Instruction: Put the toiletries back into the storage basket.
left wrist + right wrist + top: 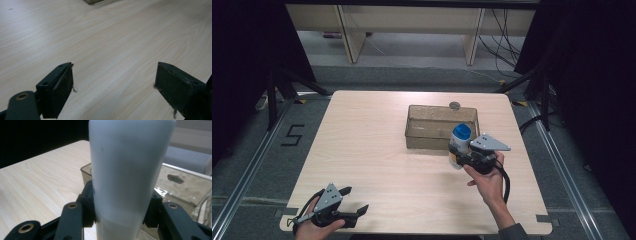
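A white bottle [458, 145] with a blue cap stands upright in my right gripper [458, 152], just in front of the clear brown plastic bin [418, 131] and lifted off the table. In the right gripper view the bottle's white body [127, 177] sits between the two black jaws, which press on its sides, and the bin [185, 182] lies behind it. My left gripper [353, 200] rests near the table's front left corner with its jaws wide apart. In the left gripper view the left gripper [113, 85] has bare wood between its fingers.
The light wooden table [372, 150] spreads between the two hands. A small round grey disc [455, 105] lies behind the bin at the table's far edge. Black stands and cables flank the table on the floor.
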`<state>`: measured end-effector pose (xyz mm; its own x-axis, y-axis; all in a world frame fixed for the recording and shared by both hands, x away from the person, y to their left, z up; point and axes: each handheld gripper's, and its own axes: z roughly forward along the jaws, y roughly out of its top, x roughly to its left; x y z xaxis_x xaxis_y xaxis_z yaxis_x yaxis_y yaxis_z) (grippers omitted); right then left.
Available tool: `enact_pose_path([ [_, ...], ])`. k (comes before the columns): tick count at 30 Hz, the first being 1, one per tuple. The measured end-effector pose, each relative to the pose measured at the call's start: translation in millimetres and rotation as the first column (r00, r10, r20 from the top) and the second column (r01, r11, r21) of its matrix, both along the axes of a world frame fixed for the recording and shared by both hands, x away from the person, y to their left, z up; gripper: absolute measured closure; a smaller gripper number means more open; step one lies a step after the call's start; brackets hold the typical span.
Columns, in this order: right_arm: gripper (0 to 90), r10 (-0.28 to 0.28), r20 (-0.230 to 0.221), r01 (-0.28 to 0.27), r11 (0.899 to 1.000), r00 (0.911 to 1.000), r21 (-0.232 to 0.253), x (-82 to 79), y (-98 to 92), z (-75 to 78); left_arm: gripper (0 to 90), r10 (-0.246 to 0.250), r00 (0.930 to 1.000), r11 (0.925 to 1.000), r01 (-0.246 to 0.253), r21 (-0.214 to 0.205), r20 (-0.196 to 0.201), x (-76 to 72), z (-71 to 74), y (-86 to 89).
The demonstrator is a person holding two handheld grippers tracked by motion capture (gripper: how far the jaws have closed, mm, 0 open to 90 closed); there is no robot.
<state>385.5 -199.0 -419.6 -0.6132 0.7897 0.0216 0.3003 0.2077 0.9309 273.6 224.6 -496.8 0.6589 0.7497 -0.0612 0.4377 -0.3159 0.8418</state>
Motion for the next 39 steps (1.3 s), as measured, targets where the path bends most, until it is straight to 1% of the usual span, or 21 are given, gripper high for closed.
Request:
enact_pose_path([
  [6,56.1,-0.022,0.012,0.022,1.0,0.9997,0.003,4.3,-7.6,10.3,14.9,-0.006,1.0,1.0,0.006,-0.005,0.002,0.7,-0.5,0.2],
  [7,56.1,-0.022,0.025,0.022,1.0,0.9994,-0.006,7.1,-10.8,12.7,14.9,0.001,1.0,1.0,-0.001,0.0,0.002,0.5,0.0,0.2],
  [8,56.1,-0.027,0.002,0.027,0.999,0.9996,0.02,6.6,-10.6,13.6,14.9,0.001,1.0,1.0,-0.001,0.0,0.002,0.5,0.0,0.2],
  [9,56.1,-0.027,0.002,0.027,0.999,0.9996,0.02,6.6,-10.6,13.6,14.9,0.0,1.0,1.0,0.0,0.001,0.002,0.4,0.0,0.2],
  [11,56.1,-0.039,0.033,0.039,0.999,0.9987,-0.002,10.0,-14.2,15.5,14.9,-0.003,1.0,1.0,0.003,-0.004,0.003,0.6,-0.6,0.3],
  [12,56.1,-0.036,0.017,0.036,0.999,0.9992,0.015,10.4,-13.9,16.0,14.9,0.0,1.0,1.0,0.0,-0.002,0.0,0.8,-0.5,0.6],
  [13,56.1,-0.047,0.035,0.047,0.999,0.9983,0.005,11.9,-15.0,16.9,14.9,0.003,1.0,1.0,-0.003,-0.002,0.0,0.9,-0.5,0.5],
  [14,56.1,-0.04,0.007,0.04,0.999,0.9992,0.013,11.7,-15.4,18.3,14.9,0.005,1.0,1.0,-0.005,0.0,0.001,0.8,-0.5,0.4],
  [17,56.1,-0.038,0.025,0.037,0.999,0.999,0.011,15.5,-17.8,21.7,14.9,0.002,1.0,1.0,-0.002,-0.001,0.001,0.8,-0.5,0.8],
  [19,56.1,-0.058,0.033,0.057,0.998,0.9978,0.013,18.4,-20.1,25.1,14.9,0.003,1.0,1.0,-0.003,-0.003,0.002,0.7,-0.1,1.0],
  [23,56.1,-0.081,0.012,0.081,0.996,0.9966,0.04,20.3,-21.8,28.9,14.9,0.004,1.0,1.0,-0.004,-0.004,0.001,0.8,-0.2,1.1],
  [24,56.1,-0.071,0.041,0.07,0.997,0.9966,0.023,23.8,-24.5,29.7,14.9,-0.002,1.0,1.0,0.002,0.001,0.004,0.8,-0.2,1.2],
  [26,56.1,-0.08,0.046,0.079,0.997,0.9957,0.023,25.0,-25.7,30.6,14.9,0.002,1.0,1.0,-0.002,-0.001,0.0,0.6,-0.6,1.1],
  [27,56.1,-0.095,0.009,0.095,0.995,0.9954,0.04,23.7,-25.3,31.8,14.9,0.002,1.0,1.0,-0.002,0.003,0.001,1.2,-1.1,1.3],
  [28,56.1,-0.085,0.052,0.084,0.996,0.9951,0.023,28.1,-27.9,32.0,14.9,0.001,1.0,1.0,-0.001,-0.002,-0.003,1.4,-1.0,1.1],
  [29,56.1,-0.099,0.041,0.098,0.995,0.9942,0.026,28.7,-28.3,32.7,14.9,0.003,1.0,1.0,-0.003,-0.007,-0.002,1.3,-1.1,0.5],
  [30,56.1,-0.098,0.054,0.097,0.995,0.9937,0.022,31.4,-29.8,33.1,14.9,0.0,1.0,1.0,0.0,-0.007,-0.001,1.0,-0.9,0.3],
  [32,56.1,-0.117,0.02,0.116,0.992,0.993,0.04,33.1,-31.1,34.5,14.9,-0.004,1.0,1.0,0.004,-0.001,0.0,0.7,-0.6,0.7],
  [33,56.1,-0.113,0.042,0.112,0.993,0.9927,0.03,36.7,-33.5,35.1,14.9,0.0,1.0,1.0,0.0,-0.001,0.0,0.6,-0.2,0.7],
  [34,56.1,-0.123,0.037,0.121,0.992,0.9917,0.047,38.4,-33.9,35.3,14.9,-0.001,1.0,1.0,0.001,-0.005,-0.001,0.8,-0.4,0.7],
  [39,56.1,-0.142,0.038,0.14,0.989,0.9891,0.052,50.8,-42.3,37.8,14.9,-0.006,1.0,1.0,0.006,-0.007,0.0,1.1,-1.0,-0.1],
])
